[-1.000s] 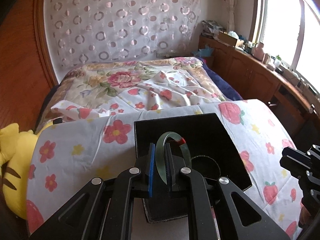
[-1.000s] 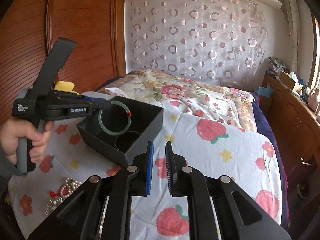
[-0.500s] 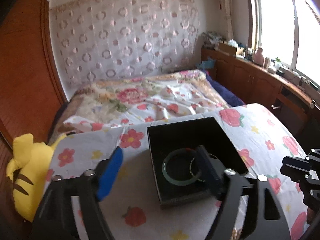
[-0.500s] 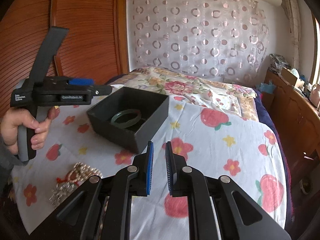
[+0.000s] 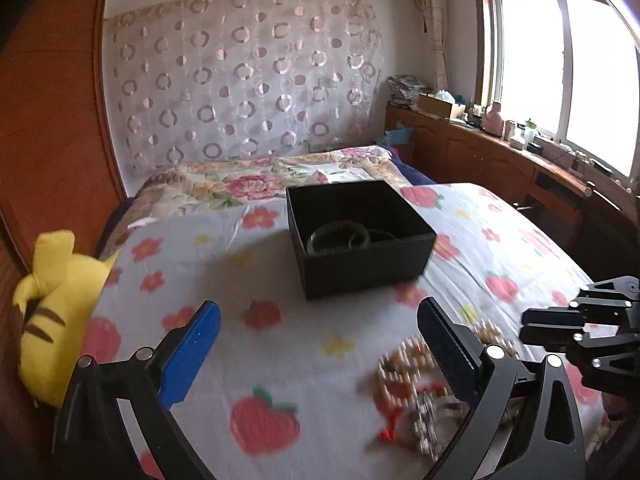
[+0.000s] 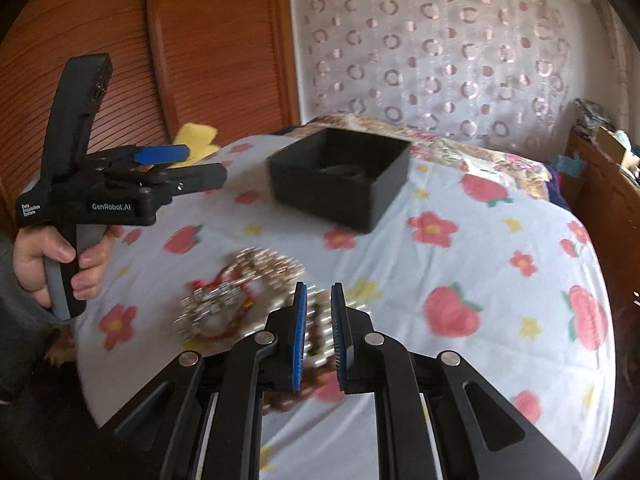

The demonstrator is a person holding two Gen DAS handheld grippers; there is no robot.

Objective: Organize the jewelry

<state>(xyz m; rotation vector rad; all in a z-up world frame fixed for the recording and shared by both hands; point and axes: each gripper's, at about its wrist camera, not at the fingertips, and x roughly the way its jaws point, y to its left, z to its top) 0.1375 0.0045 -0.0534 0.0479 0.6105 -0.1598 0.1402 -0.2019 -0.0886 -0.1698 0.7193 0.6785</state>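
Note:
A black open box [image 5: 360, 236] stands on the flowered cloth, and a green bangle [image 5: 340, 237] lies inside it beside another ring. The box also shows in the right wrist view [image 6: 340, 176]. My left gripper [image 5: 318, 330] is open wide and empty, pulled back from the box; it also shows in the right wrist view [image 6: 188, 166]. A pile of bead and rhinestone jewelry [image 5: 420, 392] with red cord lies at the front right; it shows in the right wrist view [image 6: 244, 292] too. My right gripper [image 6: 318, 334] is shut and empty, just above that pile.
A yellow plush toy [image 5: 52, 320] lies at the left edge of the cloth-covered table [image 5: 280, 360]. A bed [image 5: 260, 180] with a floral cover lies behind. A wooden cabinet [image 5: 500, 168] runs under the window on the right.
My left gripper opened, dropped the green bangle into the box, then drew back and down. My right gripper lowered toward the jewelry pile.

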